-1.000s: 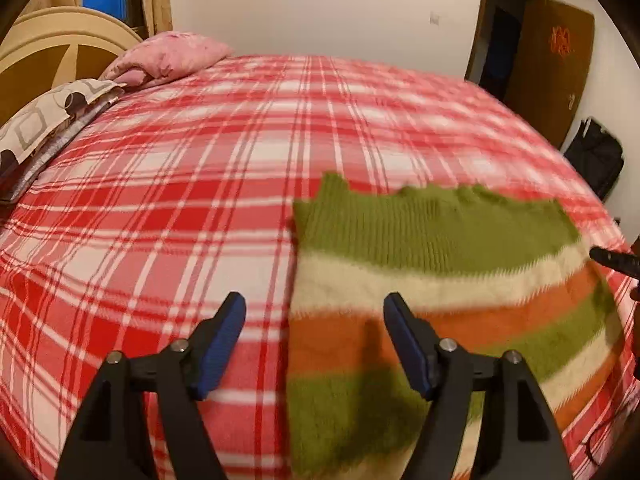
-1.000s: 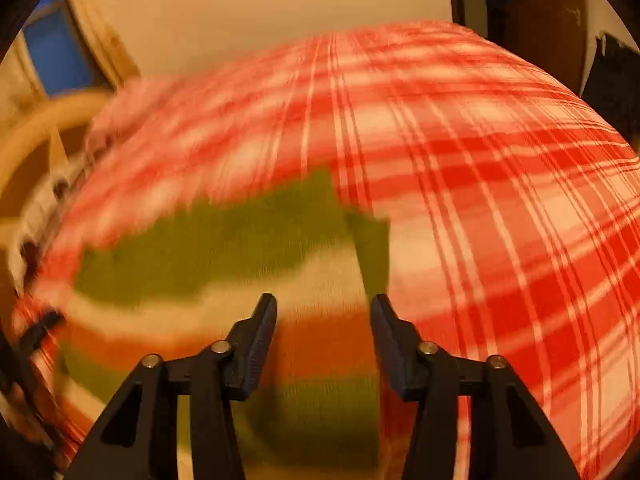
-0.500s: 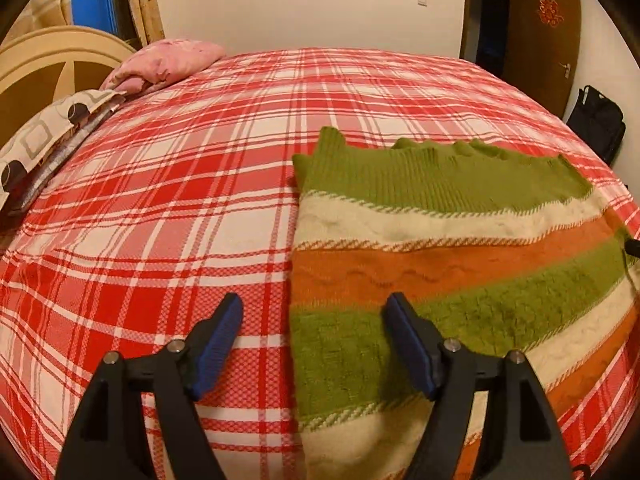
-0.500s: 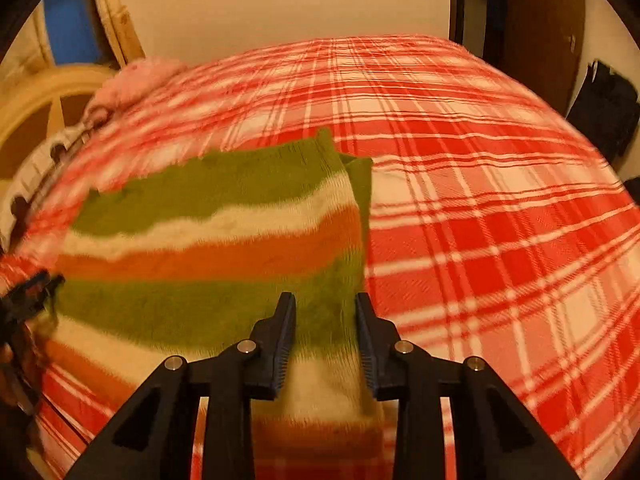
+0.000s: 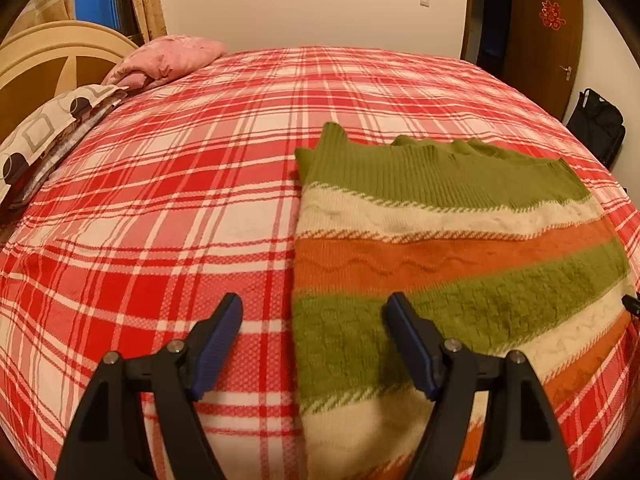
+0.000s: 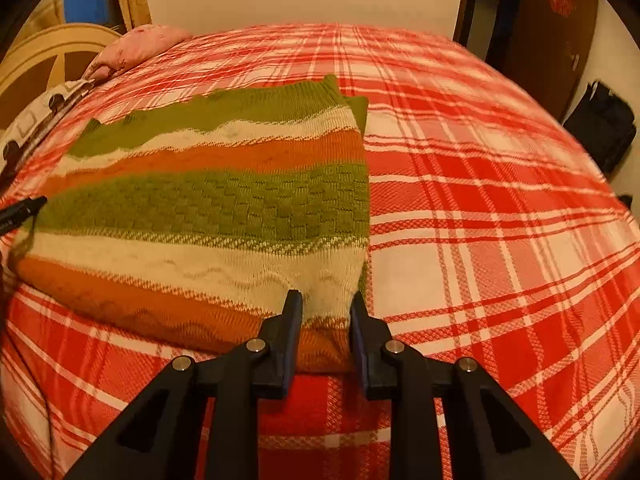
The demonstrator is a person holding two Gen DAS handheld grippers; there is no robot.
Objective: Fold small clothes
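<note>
Bed [image 5: 168,216], red-and-white plaid cover. Lying on it: striped knit garment [image 5: 440,240], green, cream and orange, apparently folded flat, at 3 o'clock in the left wrist view; pink pillow [image 5: 168,58] at 11 o'clock; patterned pillow [image 5: 48,132] at 9 o'clock.

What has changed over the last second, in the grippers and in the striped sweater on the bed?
The right gripper has moved in to the sweater's near right corner and its jaws have just been closing, with the cream and orange edge now between them; a firm pinch cannot be confirmed. The left gripper stayed wide open over the sweater's left edge, holding nothing. The sweater lies flat as before on the plaid bedspread.
</note>
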